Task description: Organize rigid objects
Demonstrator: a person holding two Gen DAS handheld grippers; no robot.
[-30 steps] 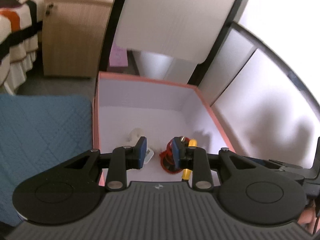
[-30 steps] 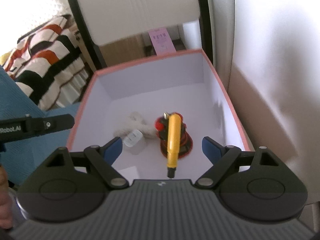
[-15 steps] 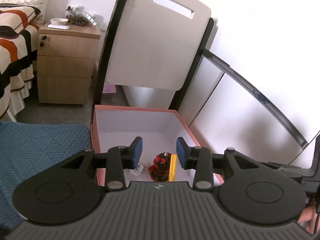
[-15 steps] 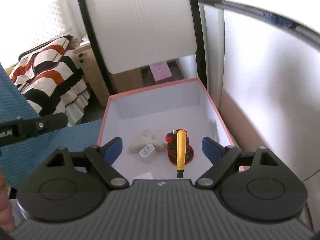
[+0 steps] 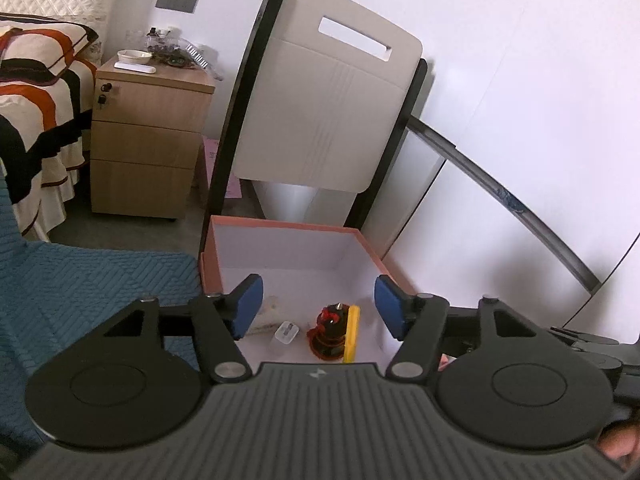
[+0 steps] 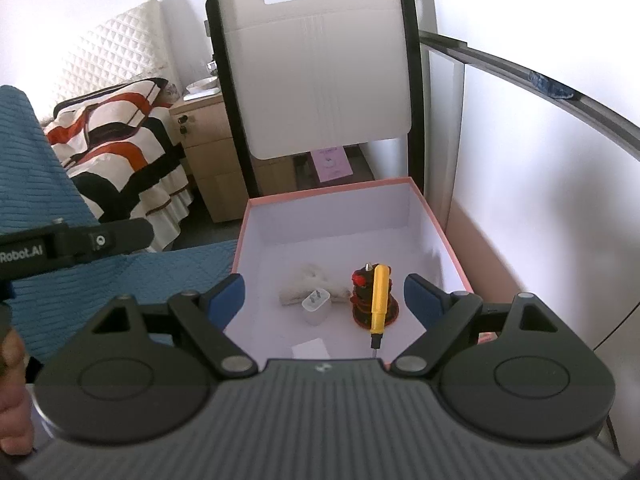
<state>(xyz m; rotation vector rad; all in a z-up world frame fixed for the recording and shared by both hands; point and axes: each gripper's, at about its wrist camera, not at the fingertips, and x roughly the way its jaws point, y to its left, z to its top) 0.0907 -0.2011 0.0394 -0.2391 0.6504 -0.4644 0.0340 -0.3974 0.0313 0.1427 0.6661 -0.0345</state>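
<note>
A pink box (image 6: 448, 236) with a white inside sits on the floor. It holds a yellow screwdriver (image 6: 379, 300) leaning on a red and black object (image 6: 362, 304), a white charger plug (image 6: 316, 306), a beige cloth lump (image 6: 308, 284) and a white card (image 6: 310, 348). The box (image 5: 280, 224), screwdriver (image 5: 351, 332), red object (image 5: 330, 334) and plug (image 5: 286, 334) also show in the left wrist view. My left gripper (image 5: 316, 304) is open and empty above the box's near edge. My right gripper (image 6: 322, 300) is open and empty above the box.
A blue quilted mat (image 5: 80, 292) lies left of the box. A white chair back (image 5: 328, 112) stands behind it. A wooden drawer cabinet (image 5: 148, 140) and a striped bed (image 5: 28, 92) are at the far left. A white wall panel (image 6: 540, 200) runs along the right.
Both grippers have pulled up and back from the box. My left gripper's jaws have opened wide. The box contents have not moved.
</note>
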